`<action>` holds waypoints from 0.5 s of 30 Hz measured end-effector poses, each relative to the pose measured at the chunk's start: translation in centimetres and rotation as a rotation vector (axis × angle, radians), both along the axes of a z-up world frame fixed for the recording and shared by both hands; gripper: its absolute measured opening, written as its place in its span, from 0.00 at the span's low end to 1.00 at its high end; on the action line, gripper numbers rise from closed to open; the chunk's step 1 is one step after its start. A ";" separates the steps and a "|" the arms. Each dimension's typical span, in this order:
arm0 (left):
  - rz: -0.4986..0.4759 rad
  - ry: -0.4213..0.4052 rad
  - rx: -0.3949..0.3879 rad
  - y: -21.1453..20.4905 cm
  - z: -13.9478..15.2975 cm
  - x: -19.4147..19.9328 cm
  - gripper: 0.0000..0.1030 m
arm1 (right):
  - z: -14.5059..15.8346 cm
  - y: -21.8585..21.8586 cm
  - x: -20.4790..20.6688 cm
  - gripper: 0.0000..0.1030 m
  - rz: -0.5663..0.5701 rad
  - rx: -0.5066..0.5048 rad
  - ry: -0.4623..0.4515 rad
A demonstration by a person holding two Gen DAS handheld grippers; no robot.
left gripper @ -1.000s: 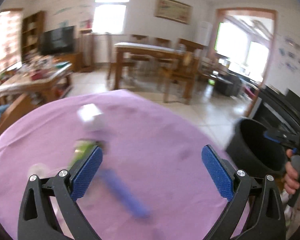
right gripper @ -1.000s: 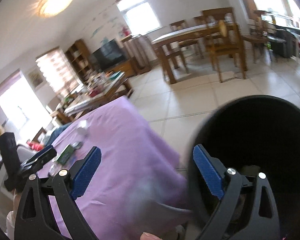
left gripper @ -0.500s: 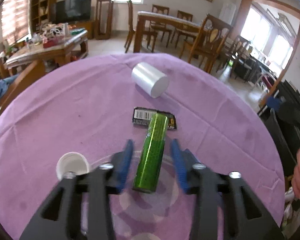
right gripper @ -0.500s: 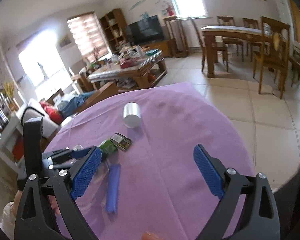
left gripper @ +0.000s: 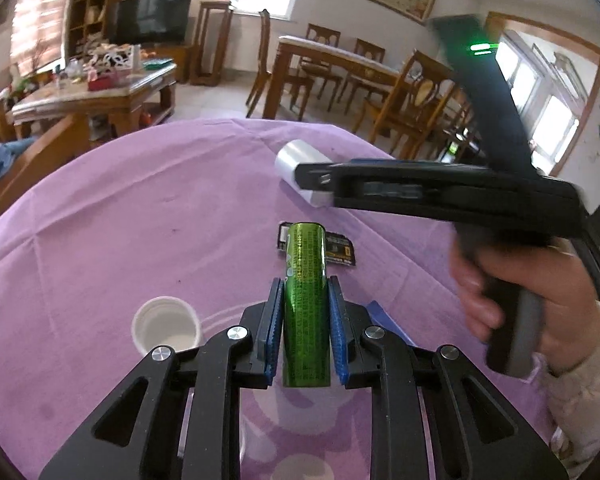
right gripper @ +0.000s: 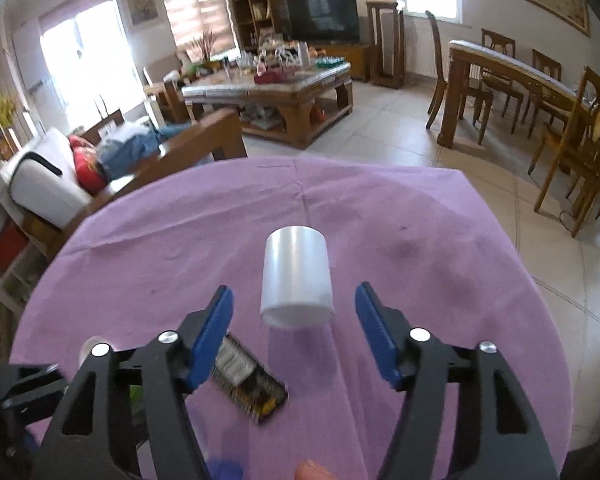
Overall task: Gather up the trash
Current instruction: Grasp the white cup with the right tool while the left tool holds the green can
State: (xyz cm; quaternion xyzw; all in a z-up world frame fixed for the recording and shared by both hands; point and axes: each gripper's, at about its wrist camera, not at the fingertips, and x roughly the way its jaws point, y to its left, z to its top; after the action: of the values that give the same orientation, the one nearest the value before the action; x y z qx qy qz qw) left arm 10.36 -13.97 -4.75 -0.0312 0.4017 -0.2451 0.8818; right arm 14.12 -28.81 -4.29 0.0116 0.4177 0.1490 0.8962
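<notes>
My left gripper is shut on a slim green can that lies on the purple tablecloth. A black snack wrapper lies under the can's far end; it also shows in the right wrist view. A white cup on its side lies between the open pads of my right gripper, just ahead of them. In the left wrist view my right gripper's tip covers part of that cup. A small white cup stands upright left of my left gripper.
A blue strip peeks out right of the left gripper. The round table drops off to tiled floor on the right. A wooden sofa arm and coffee table stand beyond the far edge; a dining table with chairs is at the far right.
My left gripper has closed on the green can. My right gripper has swung from the black bin over the table and now frames the white cup.
</notes>
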 end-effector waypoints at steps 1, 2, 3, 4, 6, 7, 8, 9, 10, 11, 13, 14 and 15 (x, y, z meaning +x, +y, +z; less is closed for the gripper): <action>0.000 -0.002 -0.005 0.0 0.1 0.0 0.21 | -0.2 0.2 0.4 0.53 0.002 -0.004 0.011; -0.001 -0.002 -0.006 -0.1 0.1 -0.1 0.21 | -0.5 0.1 0.8 0.45 0.002 -0.015 0.024; -0.003 -0.002 -0.008 0.0 0.1 -0.1 0.21 | -0.8 0.3 0.9 0.41 0.001 -0.027 0.032; -0.005 -0.002 -0.008 0.0 0.0 -0.2 0.21 | -1.0 0.3 1.0 0.39 -0.003 -0.036 0.038; -0.005 -0.004 -0.009 0.0 0.0 -0.2 0.21 | -1.1 0.1 0.6 0.38 -0.007 -0.030 0.035; -0.005 -0.007 -0.014 -0.1 0.1 -0.3 0.21 | -0.9 -0.1 0.3 0.38 -0.007 -0.027 0.031; -0.005 -0.010 -0.018 0.2 0.0 -0.1 0.21 | -0.5 -0.3 -0.3 0.38 -0.009 -0.020 0.020; -0.006 -0.016 -0.023 0.4 0.0 0.1 0.21 | -0.4 -0.4 -0.5 0.38 -0.010 -0.014 0.013; -0.008 -0.026 -0.028 0.4 0.2 0.0 0.21 | 0.1 -0.9 -1.1 0.38 -0.012 0.002 0.003; -0.009 -0.032 -0.032 0.6 0.2 0.0 0.21 | 0.8 -1.5 -2.0 0.38 -0.018 0.024 -0.011; -0.015 -0.042 -0.052 0.7 0.3 -0.1 0.21 | 1.7 -2.3 -3.3 0.38 -0.031 0.060 -0.036; -0.019 -0.052 -0.082 0.8 0.6 -0.2 0.21 | 2.4 -3.0 -4.4 0.38 -0.041 0.086 -0.050; -0.017 -0.066 -0.112 1.1 0.9 -0.2 0.21 | 2.8 -3.6 -4.9 0.38 -0.047 0.101 -0.060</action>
State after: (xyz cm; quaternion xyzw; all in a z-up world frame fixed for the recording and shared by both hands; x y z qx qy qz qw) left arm 10.12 -12.88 -3.82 -0.0690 0.3585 -0.2757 0.8892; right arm 9.27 -32.39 -1.50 0.0624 0.3823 0.1490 0.9098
